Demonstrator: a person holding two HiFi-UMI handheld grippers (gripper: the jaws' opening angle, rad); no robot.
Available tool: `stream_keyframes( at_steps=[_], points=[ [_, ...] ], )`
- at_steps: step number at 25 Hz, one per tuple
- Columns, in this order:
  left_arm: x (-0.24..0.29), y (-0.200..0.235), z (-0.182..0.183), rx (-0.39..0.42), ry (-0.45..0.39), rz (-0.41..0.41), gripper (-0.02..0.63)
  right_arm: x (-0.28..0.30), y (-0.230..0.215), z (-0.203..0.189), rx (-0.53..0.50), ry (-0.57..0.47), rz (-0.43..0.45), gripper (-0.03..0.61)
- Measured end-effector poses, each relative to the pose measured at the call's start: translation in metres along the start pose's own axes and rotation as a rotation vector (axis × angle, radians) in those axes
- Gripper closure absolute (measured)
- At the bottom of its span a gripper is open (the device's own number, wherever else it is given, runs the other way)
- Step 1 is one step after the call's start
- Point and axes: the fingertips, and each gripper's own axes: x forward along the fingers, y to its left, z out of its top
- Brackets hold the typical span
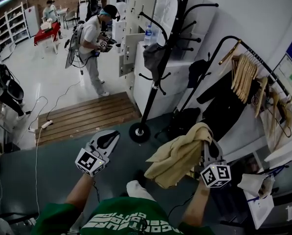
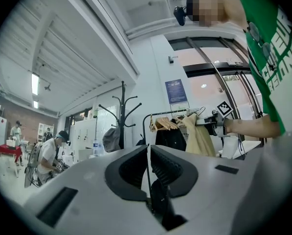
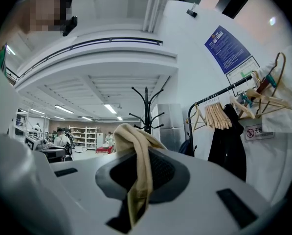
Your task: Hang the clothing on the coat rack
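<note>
My right gripper [image 1: 207, 142] is shut on a beige garment [image 1: 177, 155], which hangs in folds below and left of the jaws. The right gripper view shows the same beige garment [image 3: 136, 165] pinched between the jaws of my right gripper [image 3: 142, 163]. A black coat rack [image 1: 168, 48] with curved hooks rises from a round base [image 1: 139, 132] straight ahead; a grey garment [image 1: 154, 55] hangs on one hook. In the gripper views the coat rack [image 2: 122, 114] [image 3: 146, 109] stands farther off. My left gripper [image 1: 108, 140] [image 2: 148, 165] is shut and holds nothing, low at the left.
A black clothes rail [image 1: 253, 58] at the right carries wooden hangers [image 1: 243, 75] and a dark coat [image 1: 226, 106]. White lockers [image 1: 136, 28] stand behind the rack. A wooden platform [image 1: 82, 117] lies left of the base. A person [image 1: 92, 43] works farther back.
</note>
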Motion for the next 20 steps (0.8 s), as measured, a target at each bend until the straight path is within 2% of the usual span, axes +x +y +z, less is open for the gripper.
stream_keyframes(
  at_steps=[20],
  points=[
    [0.064,0.071,-0.004,0.005,0.004,0.041,0.588,0.101,-0.033,0.012,0.007,-0.007,0.017,0.541]
  ],
)
